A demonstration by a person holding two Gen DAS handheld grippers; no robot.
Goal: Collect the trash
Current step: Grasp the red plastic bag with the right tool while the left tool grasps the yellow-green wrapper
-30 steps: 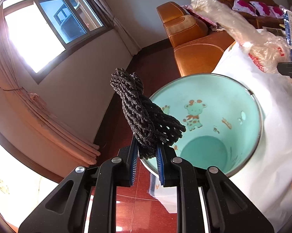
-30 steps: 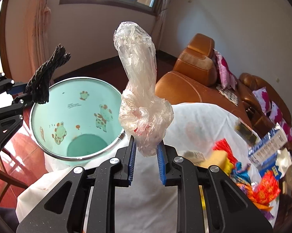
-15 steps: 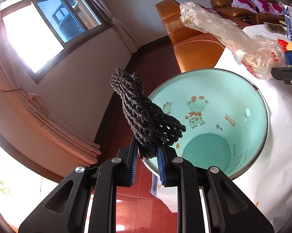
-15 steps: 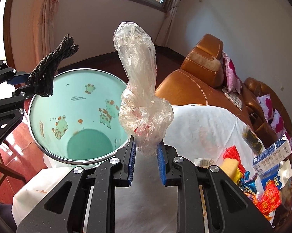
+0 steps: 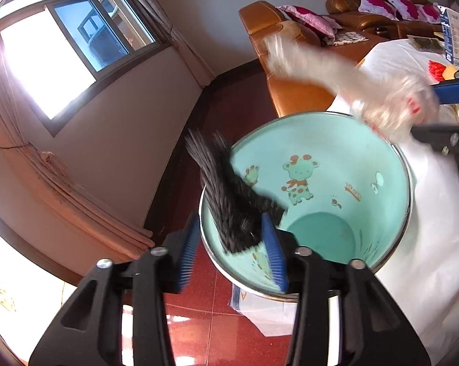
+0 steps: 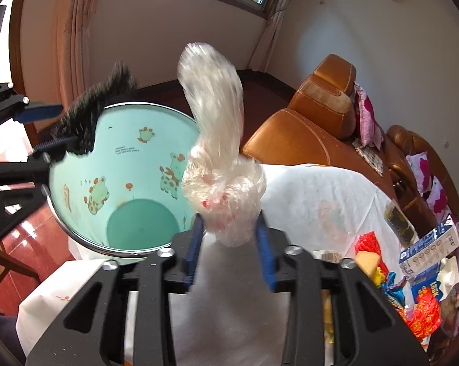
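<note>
1. Left wrist view: the left gripper (image 5: pixel 232 250) has its blue-padded jaws spread wide. The black rope bundle (image 5: pixel 229 201) sits between them, blurred, no longer pinched; whether it touches the right pad I cannot tell. Its lower end hangs over the near rim of the mint green bin (image 5: pixel 378 213)

2. Same view: the bin stands at the edge of the white tablecloth (image 5: pixel 436 244), its inside printed with cartoon animals and bare down to the bottom. The red tiled floor (image 5: pixel 199 329) shows below it

3. Same view: the right gripper (image 5: pixel 442 109) comes in from the right edge above the far rim of the bin. The clear plastic bag (image 5: pixel 351 82) stretches from it to the left, blurred

4. Right wrist view: the right gripper (image 6: pixel 231 244) also has its jaws wide apart. The knotted plastic bag (image 6: pixel 223 170) stands between the pads, blurred; I cannot tell whether either pad grips it. It lies just beside the right rim of the bin (image 6: pixel 129 164)

5. Same view: the left gripper (image 6: pixel 49 131) reaches over the bin's left rim with the rope bundle (image 6: pixel 89 119) at its pads

6. Same view: wrappers (image 6: pixel 418 308) and a blue carton (image 6: pixel 427 244) lie along the right edge of the tablecloth (image 6: pixel 314 201). A brown leather sofa (image 6: pixel 314 122) stands behind
</note>
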